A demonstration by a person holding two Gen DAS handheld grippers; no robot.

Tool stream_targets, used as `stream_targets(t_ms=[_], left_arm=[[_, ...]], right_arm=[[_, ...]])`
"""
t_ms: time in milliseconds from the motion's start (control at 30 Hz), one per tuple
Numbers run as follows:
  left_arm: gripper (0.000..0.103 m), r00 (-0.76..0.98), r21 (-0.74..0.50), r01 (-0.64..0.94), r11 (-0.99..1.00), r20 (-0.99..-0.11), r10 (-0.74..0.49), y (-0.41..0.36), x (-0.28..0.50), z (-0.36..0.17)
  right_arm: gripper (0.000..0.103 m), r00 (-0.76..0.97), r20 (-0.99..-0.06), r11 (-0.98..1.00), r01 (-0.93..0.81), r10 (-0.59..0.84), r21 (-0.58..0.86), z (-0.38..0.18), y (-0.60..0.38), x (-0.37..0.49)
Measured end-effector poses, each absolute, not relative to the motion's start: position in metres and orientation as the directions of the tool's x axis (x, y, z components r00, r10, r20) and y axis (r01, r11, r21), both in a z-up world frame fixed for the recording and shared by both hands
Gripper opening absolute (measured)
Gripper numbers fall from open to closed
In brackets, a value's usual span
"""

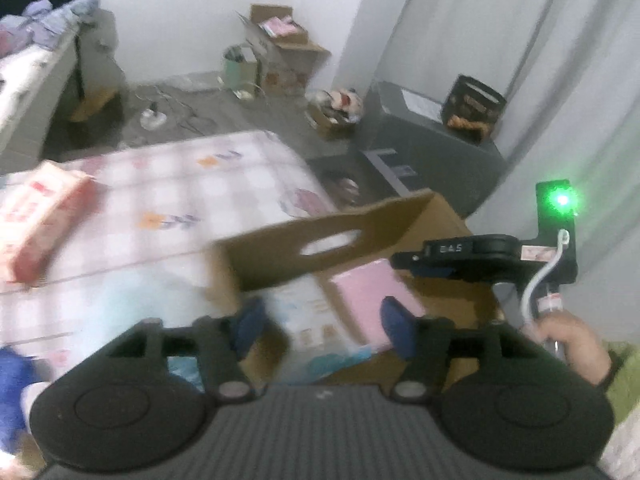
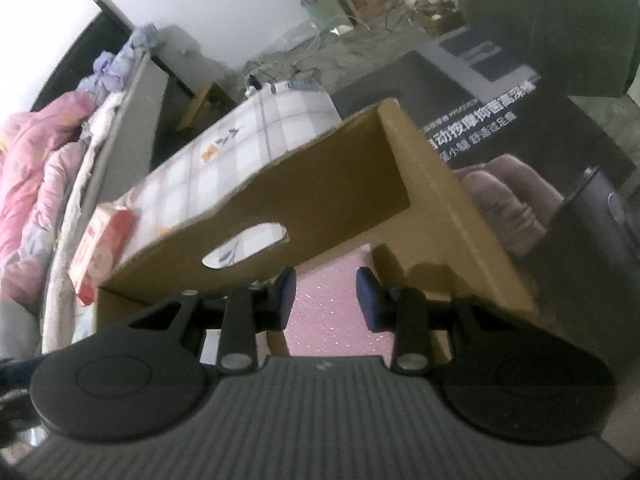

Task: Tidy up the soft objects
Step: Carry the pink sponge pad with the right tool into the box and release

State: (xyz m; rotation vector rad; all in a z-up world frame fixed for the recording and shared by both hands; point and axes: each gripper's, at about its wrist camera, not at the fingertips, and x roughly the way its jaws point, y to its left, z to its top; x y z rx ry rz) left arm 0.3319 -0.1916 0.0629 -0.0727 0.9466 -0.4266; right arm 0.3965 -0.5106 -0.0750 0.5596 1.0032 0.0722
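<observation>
An open cardboard box (image 1: pixel 320 248) with a handle slot holds a pink soft pack (image 1: pixel 372 300) and a white pack with teal print (image 1: pixel 308 320). My left gripper (image 1: pixel 324 324) hovers open over the box, the white pack lying below the gap, untouched by the blue pads. My right gripper (image 2: pixel 328 298) reaches into the same box (image 2: pixel 320 200); the pink pack (image 2: pixel 326 320) fills the space between its pads and it is shut on it. In the left wrist view the right gripper (image 1: pixel 420 268) shows at the pack's far edge, held by a hand (image 1: pixel 568 344).
A red and white tissue pack (image 1: pixel 44 220) (image 2: pixel 100 252) lies on the checked cloth surface (image 1: pixel 180 200) behind the box. A large dark carton (image 1: pixel 432 140) stands to the right. Boxes and cables litter the floor (image 1: pixel 280 48). A bed with a pink quilt (image 2: pixel 28 184) is at left.
</observation>
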Motion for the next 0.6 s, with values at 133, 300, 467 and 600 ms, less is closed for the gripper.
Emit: stream_targets(t_ms=[133,300,467,600], left_arm=[[0.078,0.562,-0.216,0.297,0.93,-0.748,-0.353,-0.145,0.31,0.077],[0.086,0.615,-0.196,0.25,0.948,-0.724,-0.312,-0.092,0.28,0.081],[0.091,0.642,-0.251,0.182,0.951,-0.702,-0.309,-0.047,0.248,0.069],[0.091,0.653,-0.255,0.159,0.954,-0.698,-0.295,-0.024,0.226,0.057]], right_arm=[[0.033,0.548,-0.752,0.809,0.211,0.367,0.548,-0.074,-0.507,0.389],[0.037,0.542,-0.781,0.85,0.208,0.311,0.484,-0.066,-0.498,0.372],[0.04,0.468,-0.848,0.865,0.285,0.249,0.412,-0.083,-0.489,0.375],[0.041,0.491,-0.859,0.908,0.279,0.144,0.311,-0.081,-0.477,0.378]])
